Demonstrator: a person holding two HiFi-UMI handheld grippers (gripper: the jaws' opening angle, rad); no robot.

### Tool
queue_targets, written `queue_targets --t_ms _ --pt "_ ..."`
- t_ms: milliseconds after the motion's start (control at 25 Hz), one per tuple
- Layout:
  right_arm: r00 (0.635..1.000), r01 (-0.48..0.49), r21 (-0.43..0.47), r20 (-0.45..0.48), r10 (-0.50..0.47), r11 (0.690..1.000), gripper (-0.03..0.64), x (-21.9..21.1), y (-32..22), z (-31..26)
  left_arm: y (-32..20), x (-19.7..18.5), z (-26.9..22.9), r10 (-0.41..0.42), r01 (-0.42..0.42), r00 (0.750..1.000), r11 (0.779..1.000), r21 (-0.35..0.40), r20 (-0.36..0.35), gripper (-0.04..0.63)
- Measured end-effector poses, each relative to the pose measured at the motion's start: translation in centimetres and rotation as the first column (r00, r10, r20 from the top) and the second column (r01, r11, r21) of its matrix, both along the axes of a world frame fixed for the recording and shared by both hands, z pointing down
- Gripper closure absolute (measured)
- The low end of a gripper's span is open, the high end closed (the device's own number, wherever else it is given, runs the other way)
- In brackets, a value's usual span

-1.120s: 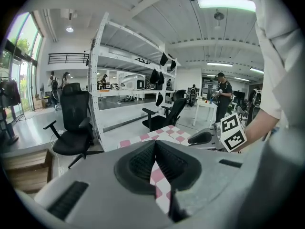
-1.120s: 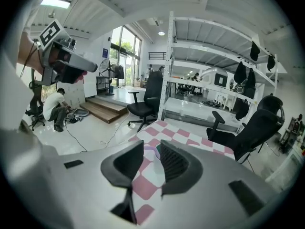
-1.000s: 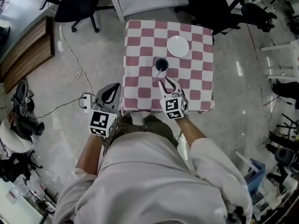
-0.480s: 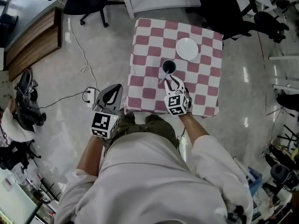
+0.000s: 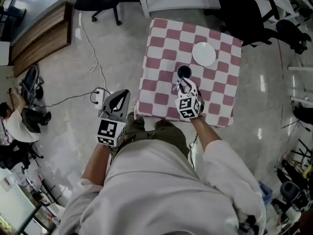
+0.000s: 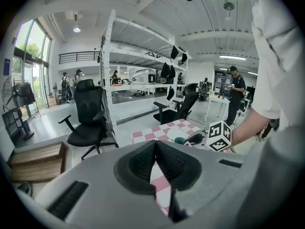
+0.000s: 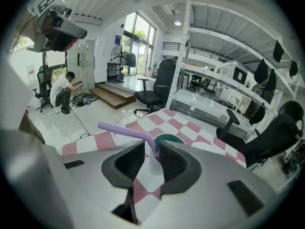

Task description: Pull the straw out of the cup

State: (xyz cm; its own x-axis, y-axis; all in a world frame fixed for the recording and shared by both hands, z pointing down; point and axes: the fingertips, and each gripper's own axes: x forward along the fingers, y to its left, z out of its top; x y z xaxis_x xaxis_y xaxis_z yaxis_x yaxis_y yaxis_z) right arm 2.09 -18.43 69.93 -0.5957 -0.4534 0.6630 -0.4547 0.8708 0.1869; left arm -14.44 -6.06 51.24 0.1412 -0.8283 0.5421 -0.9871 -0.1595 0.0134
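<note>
A dark cup (image 5: 184,72) with a teal rim (image 7: 169,139) stands on the pink-and-white checked table (image 5: 161,99). A bent purple straw (image 7: 125,130) sticks out of it toward me. My right gripper (image 5: 184,82) hangs just in front of the cup, and its jaws are closing with the straw's lower stem between them (image 7: 151,147). The stem lies against the right-hand jaw, with a gap on the other side. My left gripper (image 5: 119,95) is off the table's left edge over the floor, shut (image 6: 155,144) on nothing.
A white plate (image 5: 204,54) lies behind the cup to the right. Black office chairs (image 5: 247,11) stand beyond the table. A cable and power strip (image 5: 100,96) lie on the floor beside the left gripper. A wooden platform (image 5: 41,38) is at the far left.
My right gripper has dropped and moved in toward the cup, with the straw coming between its jaws. The left gripper has hardly moved.
</note>
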Motion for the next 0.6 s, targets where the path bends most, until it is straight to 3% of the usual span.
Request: queue_targets --t_ms 320,600 --pt "1.000 -0.023 0.039 -0.013 0.024 0.999 0.577 -0.6 -0.9 0.0 0.1 -0.6 0.4 -0.001 0.001 1.000 1.000 -0.011 -0.003 0.591" --pt "0.998 -0.059 0.053 0.000 0.059 0.997 0.580 -0.2 -1.6 -0.4 -0.4 -0.2 0.5 0.019 -0.020 1.000 1.000 -0.010 -0.009 0.591"
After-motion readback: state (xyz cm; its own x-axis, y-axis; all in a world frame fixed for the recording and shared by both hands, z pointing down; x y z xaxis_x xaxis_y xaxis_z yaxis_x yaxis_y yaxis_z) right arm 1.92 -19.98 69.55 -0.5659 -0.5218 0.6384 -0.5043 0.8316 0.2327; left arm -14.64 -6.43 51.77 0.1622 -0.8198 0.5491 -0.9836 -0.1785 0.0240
